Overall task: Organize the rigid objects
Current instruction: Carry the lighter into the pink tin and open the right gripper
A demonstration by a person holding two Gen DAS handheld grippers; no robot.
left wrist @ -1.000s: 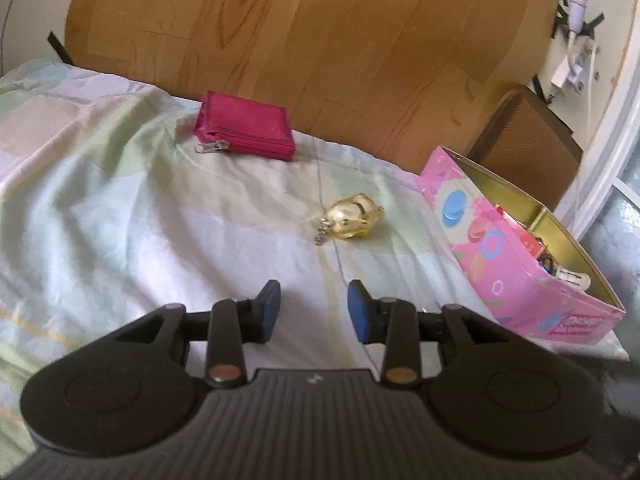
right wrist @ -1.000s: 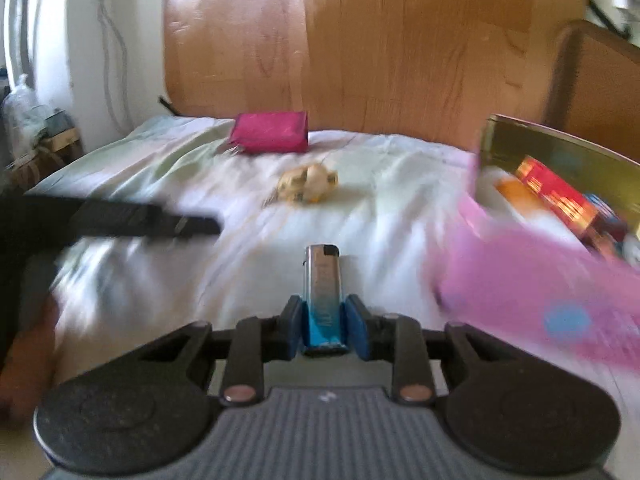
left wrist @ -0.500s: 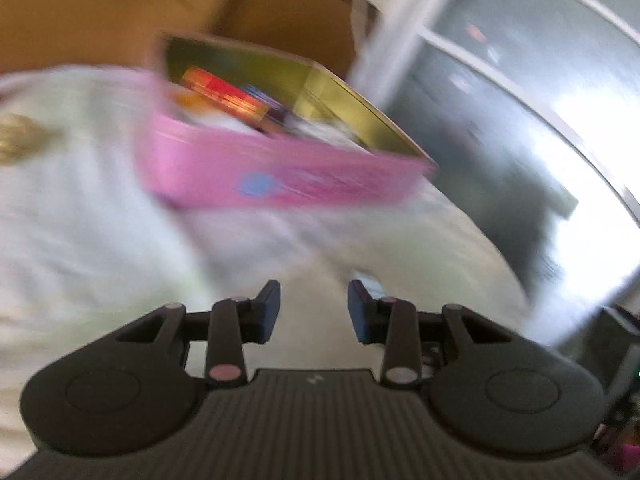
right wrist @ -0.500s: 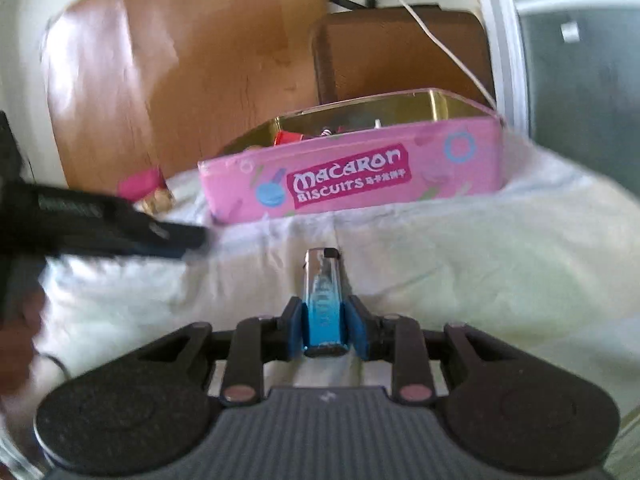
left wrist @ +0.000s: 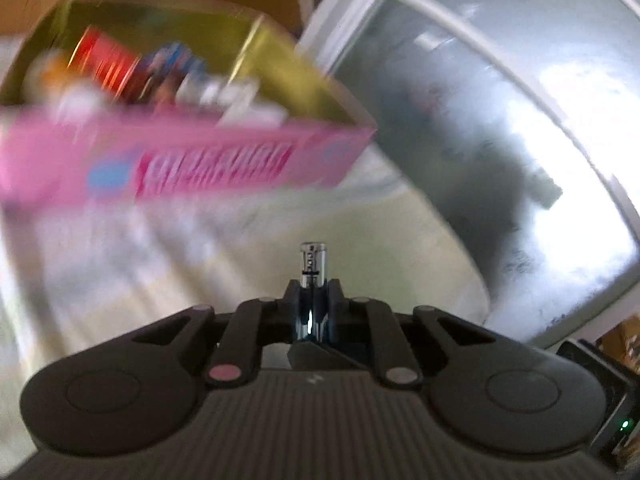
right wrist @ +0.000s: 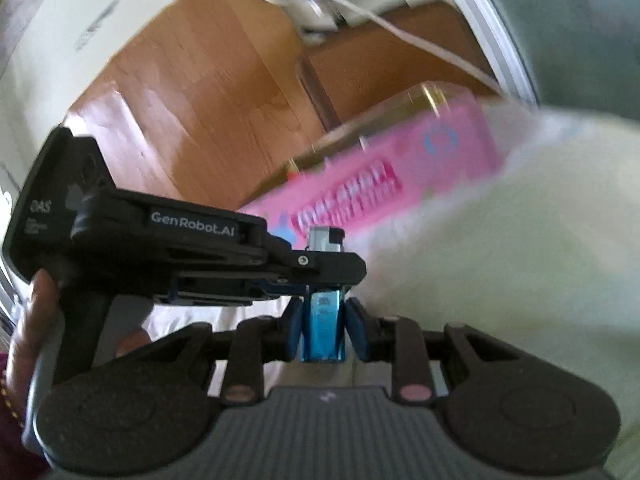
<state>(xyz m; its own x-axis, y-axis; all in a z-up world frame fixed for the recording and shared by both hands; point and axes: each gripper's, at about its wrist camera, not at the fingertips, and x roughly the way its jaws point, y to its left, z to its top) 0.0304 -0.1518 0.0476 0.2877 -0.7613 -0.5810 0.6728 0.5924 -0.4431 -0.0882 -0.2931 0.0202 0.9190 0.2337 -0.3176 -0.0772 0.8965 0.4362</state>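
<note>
A blue lighter with a silver top (right wrist: pixel 323 320) is held between both grippers. My right gripper (right wrist: pixel 322 325) is shut on its lower body. My left gripper (left wrist: pixel 313 308) is shut on the same lighter (left wrist: pixel 313 264), gripping it from the side; in the right wrist view the left gripper (right wrist: pixel 320 268) crosses from the left over the lighter's upper part. The open pink macaron biscuit tin (left wrist: pixel 200 160) with a gold inside lies on the bed ahead and holds several small items. It also shows blurred in the right wrist view (right wrist: pixel 384 176).
The pale bedsheet (right wrist: pixel 520 260) covers the bed. A wooden headboard (right wrist: pixel 208 92) and brown cabinet (right wrist: pixel 392 64) stand behind the tin. A window (left wrist: pixel 520 120) is on the right. A white cable (right wrist: pixel 400 32) hangs from the wall. A hand (right wrist: pixel 24 344) holds the left gripper.
My left gripper swung right from the gold trinket and purse toward the tin, then shut on the lighter that my right gripper holds. The right gripper tilted and moved closer to the tin.
</note>
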